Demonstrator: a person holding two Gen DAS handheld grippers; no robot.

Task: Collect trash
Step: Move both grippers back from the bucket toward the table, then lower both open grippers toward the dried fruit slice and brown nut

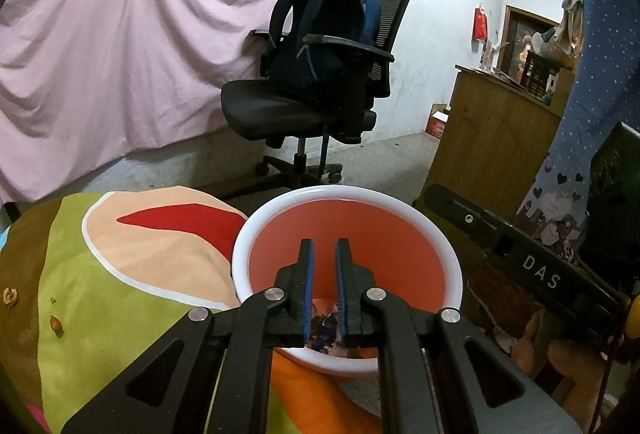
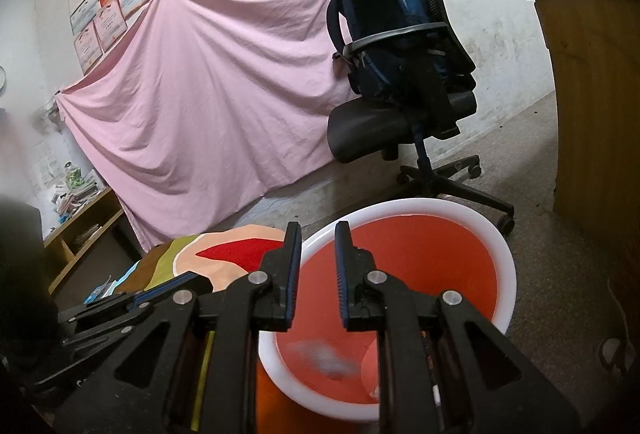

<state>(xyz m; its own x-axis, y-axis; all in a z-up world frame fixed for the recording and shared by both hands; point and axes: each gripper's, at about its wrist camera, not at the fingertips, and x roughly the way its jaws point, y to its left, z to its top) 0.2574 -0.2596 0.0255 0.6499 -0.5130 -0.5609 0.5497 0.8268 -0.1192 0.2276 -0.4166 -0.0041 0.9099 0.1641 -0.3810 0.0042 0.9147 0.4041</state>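
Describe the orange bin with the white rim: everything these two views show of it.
The bin is a round, plastic-looking bucket with orange walls and a thick white rim, open-topped and upright. It stands beside the colourful cloth-covered surface; its base is hidden. Inside lie wrappers and a pale blurred scrap. The left hand-held gripper and the right hand-held gripper hover over its mouth, both open and empty.

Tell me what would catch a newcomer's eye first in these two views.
The orange bin with the white rim fills the foreground under both grippers, some wrappers lying at its bottom. Behind it, a black office chair carries a navy backpack, against a big pink sheet draped over the wall.
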